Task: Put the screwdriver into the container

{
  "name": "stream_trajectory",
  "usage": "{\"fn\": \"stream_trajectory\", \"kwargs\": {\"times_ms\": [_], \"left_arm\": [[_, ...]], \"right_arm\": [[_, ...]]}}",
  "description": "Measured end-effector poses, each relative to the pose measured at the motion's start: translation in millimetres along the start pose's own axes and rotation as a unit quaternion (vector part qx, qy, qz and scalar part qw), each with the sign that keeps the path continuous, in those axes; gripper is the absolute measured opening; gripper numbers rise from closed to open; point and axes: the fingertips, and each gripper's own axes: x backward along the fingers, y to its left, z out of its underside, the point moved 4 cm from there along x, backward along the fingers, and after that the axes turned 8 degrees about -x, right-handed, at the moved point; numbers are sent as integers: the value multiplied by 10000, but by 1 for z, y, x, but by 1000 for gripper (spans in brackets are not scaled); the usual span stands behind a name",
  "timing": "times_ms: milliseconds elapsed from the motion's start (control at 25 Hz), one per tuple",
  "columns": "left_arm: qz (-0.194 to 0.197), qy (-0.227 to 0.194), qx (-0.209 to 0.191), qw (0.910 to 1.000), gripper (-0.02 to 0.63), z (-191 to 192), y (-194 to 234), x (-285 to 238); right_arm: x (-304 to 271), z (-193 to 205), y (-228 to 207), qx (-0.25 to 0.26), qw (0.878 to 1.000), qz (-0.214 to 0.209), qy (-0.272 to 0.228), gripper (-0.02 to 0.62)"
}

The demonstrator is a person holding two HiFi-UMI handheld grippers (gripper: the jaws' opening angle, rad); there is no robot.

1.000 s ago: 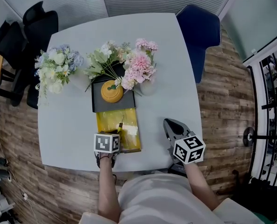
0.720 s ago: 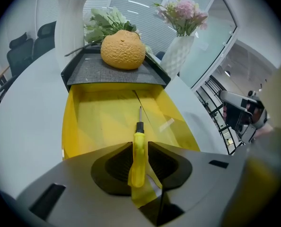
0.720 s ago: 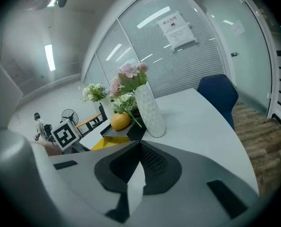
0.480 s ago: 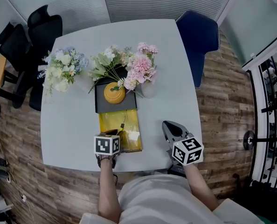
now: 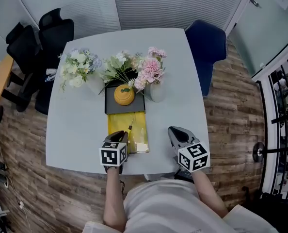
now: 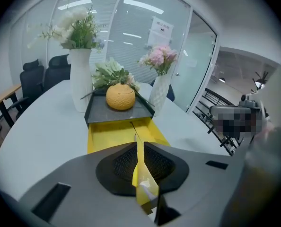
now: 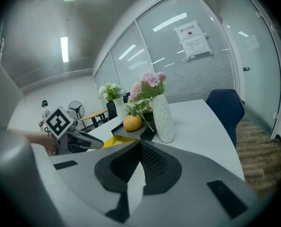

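Note:
A yellow container point(image 5: 138, 130) lies open on the white table, just in front of a dark grey tray point(image 5: 115, 106). The screwdriver point(image 5: 130, 128) rests inside it, thin shaft pointing away from me; in the left gripper view the screwdriver point(image 6: 135, 136) shows just past the jaws. My left gripper point(image 5: 119, 134) hovers at the container's near left corner, jaws shut with nothing between them. The left gripper point(image 6: 139, 143) looks along the yellow container point(image 6: 107, 138). My right gripper point(image 5: 174, 130) sits to the right over bare table, shut and empty. In its own view the right gripper point(image 7: 140, 143) faces the vases.
An orange gourd point(image 5: 124, 94) sits on the dark tray. White vases of flowers stand behind: pink blooms point(image 5: 151, 68) and pale ones point(image 5: 78, 64). A blue chair point(image 5: 206, 47) is at the far right, black chairs point(image 5: 37, 42) at the left. The table's front edge point(image 5: 149, 169) is close.
My left gripper has drawn back toward the table's front edge, off the container. The screwdriver stays lying in the container. The right gripper has barely moved.

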Motion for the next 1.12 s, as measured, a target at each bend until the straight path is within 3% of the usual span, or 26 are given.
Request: {"fn": "stream_trajectory", "kwargs": {"times_ms": [240, 400, 480, 640, 1120], "left_arm": [[-209, -933, -51, 9954, 11, -16, -8, 37], [-221, -1920, 155, 9810, 6, -29, -14, 69], [-269, -2212, 219, 9746, 6, -30, -16, 80], [-324, -2411, 260, 9696, 5, -29, -19, 92], [-373, -2418, 300, 9691, 5, -19, -17, 102]], "right_arm": [[18, 4, 11, 267, 9996, 6, -68, 15], [26, 2, 21, 376, 9991, -31, -210, 15], [29, 0, 26, 425, 9986, -47, -298, 15], [34, -3, 35, 474, 9980, -95, -417, 15], [38, 0, 44, 463, 9977, -162, -474, 15]]}}
